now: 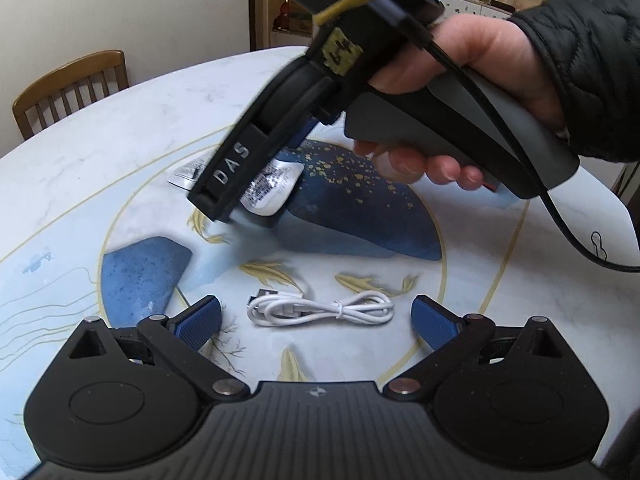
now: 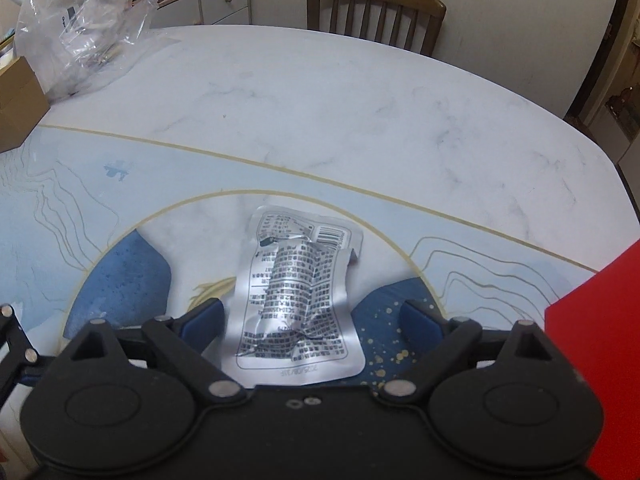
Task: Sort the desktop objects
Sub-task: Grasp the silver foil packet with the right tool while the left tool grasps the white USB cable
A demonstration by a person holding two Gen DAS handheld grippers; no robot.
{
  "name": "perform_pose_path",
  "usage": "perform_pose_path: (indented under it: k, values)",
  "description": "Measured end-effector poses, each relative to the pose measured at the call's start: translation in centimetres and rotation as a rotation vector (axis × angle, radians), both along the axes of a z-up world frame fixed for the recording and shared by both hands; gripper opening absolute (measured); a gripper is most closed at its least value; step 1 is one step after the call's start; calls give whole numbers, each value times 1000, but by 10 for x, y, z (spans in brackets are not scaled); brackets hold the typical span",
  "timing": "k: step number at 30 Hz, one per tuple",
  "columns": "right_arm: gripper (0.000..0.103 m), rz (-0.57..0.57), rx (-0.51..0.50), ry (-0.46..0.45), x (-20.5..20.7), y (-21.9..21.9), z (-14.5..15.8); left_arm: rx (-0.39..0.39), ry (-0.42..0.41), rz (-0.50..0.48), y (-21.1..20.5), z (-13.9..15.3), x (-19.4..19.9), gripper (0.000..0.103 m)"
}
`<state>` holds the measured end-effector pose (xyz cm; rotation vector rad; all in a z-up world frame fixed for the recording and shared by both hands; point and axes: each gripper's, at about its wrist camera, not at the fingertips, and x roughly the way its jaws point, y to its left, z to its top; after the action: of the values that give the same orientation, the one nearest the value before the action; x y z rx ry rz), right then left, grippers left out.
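Silver foil packet (image 2: pixel 294 304) (crumpled), lengthwise between right gripper (image 2: pixel 312 320) fingers

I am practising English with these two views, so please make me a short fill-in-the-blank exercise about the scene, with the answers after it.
1. The coiled charging cable lying on the table is ____ in colour.
2. The jaws of the right gripper stand open on either side of a crumpled ____ packet.
3. The jaws of the left gripper are ____, holding nothing.
4. Behind the table stands a ____ chair.

Answers: white; silver; open; wooden
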<state>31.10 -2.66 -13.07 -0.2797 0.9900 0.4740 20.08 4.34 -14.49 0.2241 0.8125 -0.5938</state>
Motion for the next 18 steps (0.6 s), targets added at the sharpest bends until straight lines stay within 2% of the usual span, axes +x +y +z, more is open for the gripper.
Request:
perform_pose_path:
  k: [10,15,18]
  values:
    - [93,9,24,8,1,-1,0,39,-24,6,-7,-2,-5,99]
    - [80,20,29,2,1,1,4,41,-24,2,-7,1,-5,90]
    - [64,39,31,-6,-4,3,7,43,-25,1,-7,2,-6,88]
